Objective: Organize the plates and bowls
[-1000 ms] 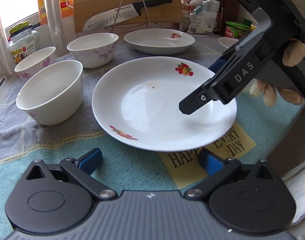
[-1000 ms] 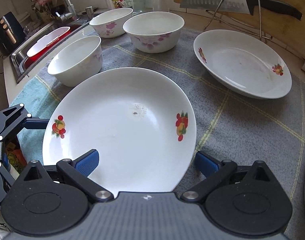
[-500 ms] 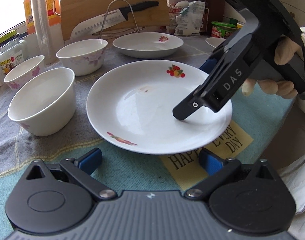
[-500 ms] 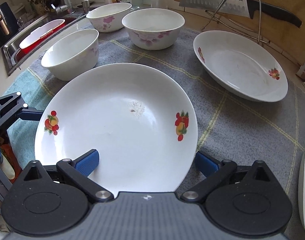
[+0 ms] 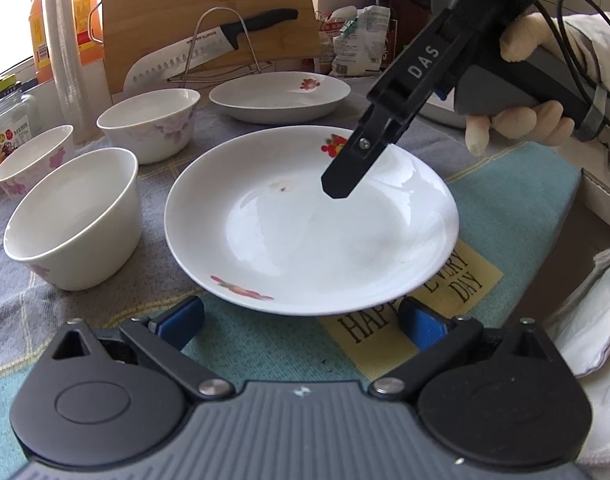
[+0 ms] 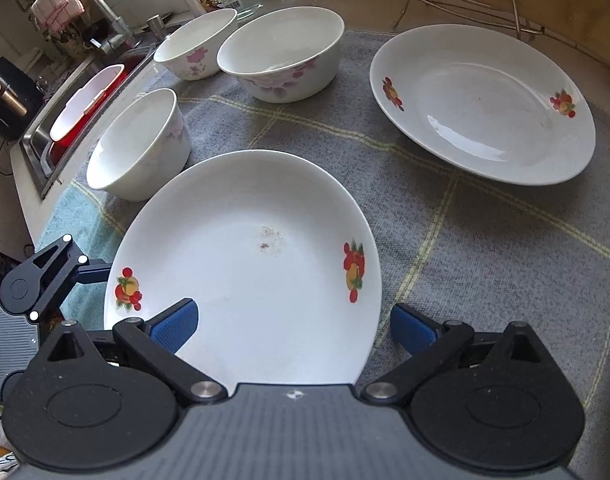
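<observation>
Plates number two, both round glossy white china with fruit prints: your near plate lies on the cloth-covered tabletop, far plate beyond. Three deep white bowls stand left. Your left tongs and right tongs gape apart.

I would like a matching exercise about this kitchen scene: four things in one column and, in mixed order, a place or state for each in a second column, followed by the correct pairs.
Column 1
1. near plate
2. far plate
3. knife
4. right gripper

Column 2
A. resting on a wire rack against the wooden board
B. open, one finger above the near plate
C. has a small brown stain near its centre
D. lies on the grey cloth in front of the wire rack

Pairs: 1-C, 2-D, 3-A, 4-B
</observation>
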